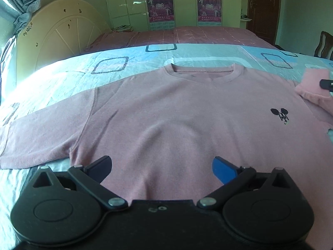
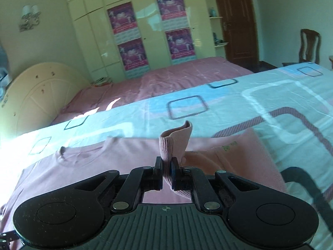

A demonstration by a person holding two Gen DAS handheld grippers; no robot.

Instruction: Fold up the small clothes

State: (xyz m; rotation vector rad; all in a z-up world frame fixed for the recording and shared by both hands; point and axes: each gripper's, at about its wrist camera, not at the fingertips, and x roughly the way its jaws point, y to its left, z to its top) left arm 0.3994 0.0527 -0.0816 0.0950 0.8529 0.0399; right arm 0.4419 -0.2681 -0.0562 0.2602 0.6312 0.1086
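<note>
A pink long-sleeved shirt (image 1: 177,114) lies flat, front up, on a light blue patterned sheet (image 1: 68,77), with a small black mouse mark (image 1: 280,115) on the chest. My left gripper (image 1: 161,163) hovers open over the shirt's lower hem, nothing between its fingers. One sleeve (image 1: 37,137) lies stretched out to the left. My right gripper (image 2: 166,169) is shut on the ribbed cuff (image 2: 177,139) of the other sleeve, held up above the shirt body (image 2: 83,166). In the left wrist view that raised sleeve (image 1: 312,83) shows at the right edge.
A folded salmon-pink garment (image 2: 239,158) with a small green mark lies on the sheet to the right of the shirt. Beyond are a second bed with a pink cover (image 1: 187,35), a cream headboard (image 1: 62,33), a wardrobe with posters (image 2: 129,35), a door (image 2: 239,20) and a chair (image 2: 309,45).
</note>
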